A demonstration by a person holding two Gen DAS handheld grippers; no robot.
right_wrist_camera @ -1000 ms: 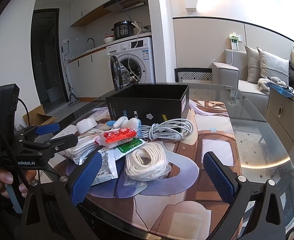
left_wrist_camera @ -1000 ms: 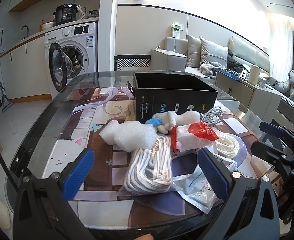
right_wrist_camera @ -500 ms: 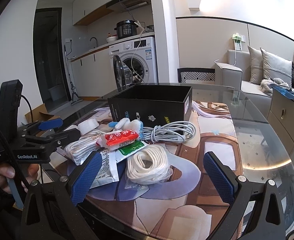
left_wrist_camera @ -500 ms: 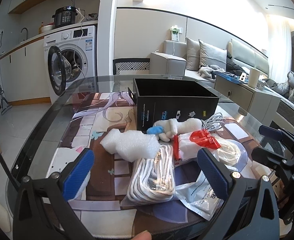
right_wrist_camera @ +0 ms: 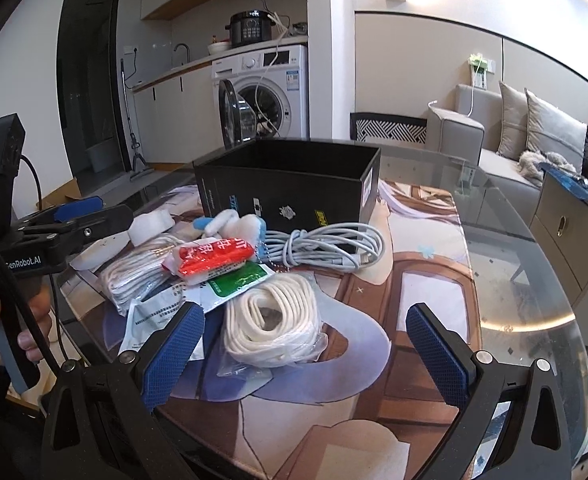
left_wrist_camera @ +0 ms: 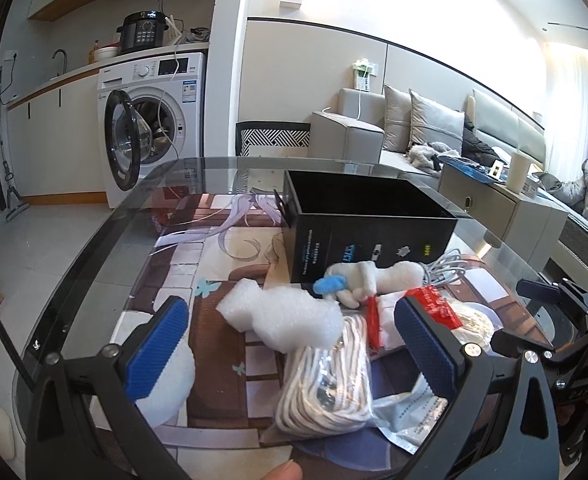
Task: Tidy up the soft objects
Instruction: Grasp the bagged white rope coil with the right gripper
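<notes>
A pile of soft items lies on the glass table in front of an open black box (left_wrist_camera: 368, 224) (right_wrist_camera: 289, 184). White foam wrap (left_wrist_camera: 285, 316) rests against a bagged coil of white rope (left_wrist_camera: 326, 376). Behind them lie a white plush toy (left_wrist_camera: 374, 280) (right_wrist_camera: 233, 222) and a red-and-white packet (left_wrist_camera: 434, 304) (right_wrist_camera: 209, 258). A second bagged rope coil (right_wrist_camera: 273, 320) and a grey cable bundle (right_wrist_camera: 330, 246) lie nearer my right side. My left gripper (left_wrist_camera: 289, 348) hovers open over the foam and rope. My right gripper (right_wrist_camera: 306, 348) hovers open over the second coil.
A cartoon-print mat (right_wrist_camera: 414, 280) covers the table under the glass, whose curved edge (left_wrist_camera: 93, 248) runs along the left. A green-labelled sachet (right_wrist_camera: 237, 280) lies in the pile. A washing machine (left_wrist_camera: 153, 128) with its door open, a chair (left_wrist_camera: 273, 138) and a sofa (left_wrist_camera: 414, 132) stand beyond.
Both grippers have moved in closer to the pile and a little lower; the items look larger. Nothing on the table has moved and both stay open.
</notes>
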